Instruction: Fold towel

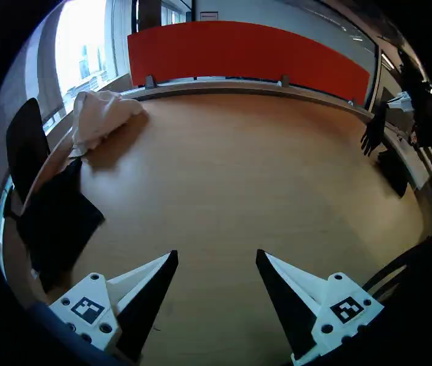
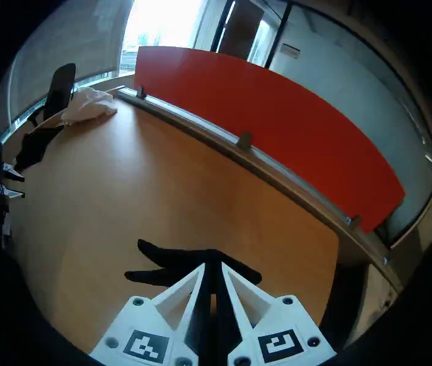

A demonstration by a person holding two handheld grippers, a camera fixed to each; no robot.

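A crumpled pale towel (image 1: 103, 116) lies at the far left corner of the wooden table (image 1: 234, 177); the right gripper view has this towel (image 2: 88, 104) far off at the upper left. My left gripper (image 1: 216, 256) is open above bare table, well short of the towel, with nothing between its fingers. My right gripper (image 2: 212, 268) is shut on a black glove (image 2: 167, 259), whose fingers spread to the left over the table. From the left gripper view, that glove (image 1: 374, 131) hangs from the right gripper (image 1: 401, 100) at the table's far right.
A dark cloth (image 1: 57, 226) drapes over the table's left edge, below the towel. A red partition (image 1: 246, 52) runs along the back edge. A black chair (image 2: 60, 85) stands beyond the towel corner. The left gripper (image 2: 2, 183) sits at the far left.
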